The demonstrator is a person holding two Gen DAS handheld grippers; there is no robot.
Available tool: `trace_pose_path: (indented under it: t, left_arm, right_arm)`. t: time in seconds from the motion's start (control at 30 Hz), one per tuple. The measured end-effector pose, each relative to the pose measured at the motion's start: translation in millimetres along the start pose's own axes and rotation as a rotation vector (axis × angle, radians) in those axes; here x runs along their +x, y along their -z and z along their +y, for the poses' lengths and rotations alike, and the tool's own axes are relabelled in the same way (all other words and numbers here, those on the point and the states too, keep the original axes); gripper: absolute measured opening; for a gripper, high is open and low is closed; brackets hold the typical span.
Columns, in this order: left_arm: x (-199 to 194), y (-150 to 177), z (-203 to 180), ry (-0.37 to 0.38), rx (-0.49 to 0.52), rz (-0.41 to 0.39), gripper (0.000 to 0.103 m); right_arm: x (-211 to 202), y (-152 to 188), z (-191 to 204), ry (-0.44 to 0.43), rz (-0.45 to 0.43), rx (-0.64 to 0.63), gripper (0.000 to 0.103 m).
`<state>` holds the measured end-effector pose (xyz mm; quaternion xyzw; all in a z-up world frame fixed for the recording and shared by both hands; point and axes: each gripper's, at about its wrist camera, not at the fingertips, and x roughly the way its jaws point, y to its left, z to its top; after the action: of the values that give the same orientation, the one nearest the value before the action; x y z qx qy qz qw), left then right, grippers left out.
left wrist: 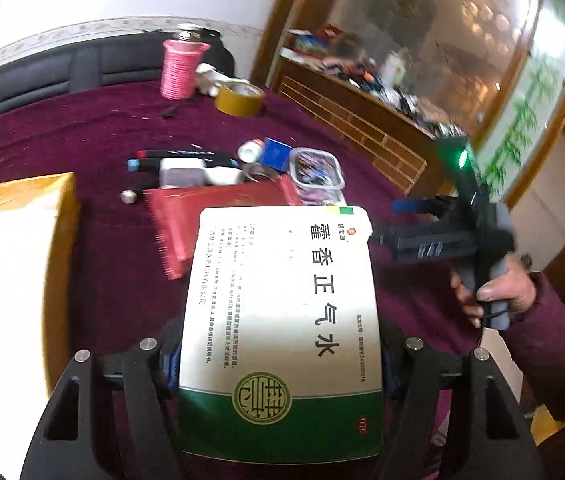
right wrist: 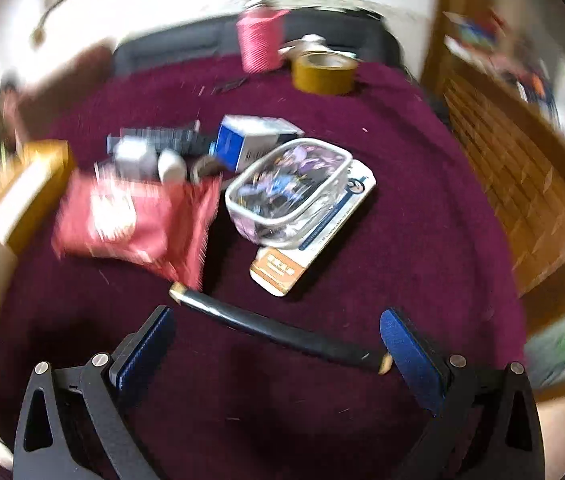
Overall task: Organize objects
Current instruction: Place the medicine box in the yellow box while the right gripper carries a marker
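My left gripper (left wrist: 280, 364) is shut on a white and green medicine box (left wrist: 278, 320) and holds it above the purple tablecloth (left wrist: 114, 280). My right gripper (right wrist: 276, 338) is open and empty, low over the cloth; it also shows in the left wrist view (left wrist: 410, 236) to the right of the box. A long black stick (right wrist: 278, 330) lies on the cloth between its fingers. Beyond it lie a red packet (right wrist: 134, 224), a clear lidded container (right wrist: 290, 192) on a flat card pack (right wrist: 314, 236), and a blue and white box (right wrist: 250, 140).
A yellow box (left wrist: 14, 264) stands at the left. At the back stand a pink thread cone (left wrist: 180, 68) and a roll of brown tape (left wrist: 239, 98). Markers and small bottles (left wrist: 186, 168) lie mid-table. A wooden cabinet (left wrist: 362, 120) is at the right.
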<state>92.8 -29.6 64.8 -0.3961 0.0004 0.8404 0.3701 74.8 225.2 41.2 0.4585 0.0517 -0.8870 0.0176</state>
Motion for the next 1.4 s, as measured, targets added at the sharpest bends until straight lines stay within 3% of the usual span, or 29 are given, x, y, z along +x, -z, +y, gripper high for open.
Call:
trace_pose_path:
  t: [0.1, 0.13, 0.17, 0.2, 0.23, 0.27, 0.43, 0.77, 0.93, 1.17, 1.27, 1.4]
  left_arm:
    - [-17.7, 5.2, 15.9, -0.017, -0.048, -0.024, 0.070]
    - [-21.9, 6.3, 19.9, -0.024, -0.063, -0.030, 0.070]
    - [-27.2, 8.3, 23.0, -0.032, -0.076, -0.038, 0.070]
    - [-32.0, 10.7, 27.2, -0.043, -0.088, -0.047, 0.070]
    - [-36.0, 11.8, 30.4, -0.050, -0.096, -0.052, 0.070]
    - [-37.9, 12.7, 31.5, -0.058, -0.106, -0.057, 0.070]
    - [-45.8, 16.2, 41.5, -0.070, -0.154, -0.073, 0.070]
    - [-74.0, 21.7, 43.4, -0.111, -0.181, -0.129, 0.070]
    - [-99.3, 18.6, 60.6, -0.184, -0.206, -0.149, 0.070]
    - [-127.5, -3.9, 111.8, -0.318, -0.240, -0.134, 0.070]
    - [-122.5, -17.9, 141.4, -0.309, -0.295, -0.112, 0.070]
    - [-101.6, -30.5, 177.3, -0.353, -0.341, -0.071, 0.070]
  right_arm:
    - [17.0, 4.1, 7.6, 0.011, 0.048, -0.133, 0.101]
    - [23.5, 5.9, 8.2, -0.005, 0.077, -0.148, 0.093]
    - [28.1, 7.4, 7.9, -0.020, 0.102, -0.151, 0.079]
    - [25.4, 7.7, 5.1, -0.060, 0.085, -0.127, 0.073]
    - [24.1, 7.2, 3.6, -0.074, 0.091, -0.113, 0.051]
    - [23.5, 7.6, 3.2, -0.096, 0.102, -0.105, 0.039]
    - [22.1, 10.4, 2.5, -0.169, 0.112, -0.031, 0.017]
    - [-0.9, 20.5, 3.8, -0.433, 0.059, 0.200, 0.016]
    - [-29.6, 8.1, 25.5, -0.573, -0.006, 0.234, 0.016]
    - [-41.6, -54.1, 108.5, -0.790, -0.013, 0.189, 0.017]
    - [-28.2, -83.8, 151.3, -0.828, 0.020, 0.189, 0.017]
    - [7.7, -120.8, 204.0, -0.825, 0.081, 0.231, 0.017]
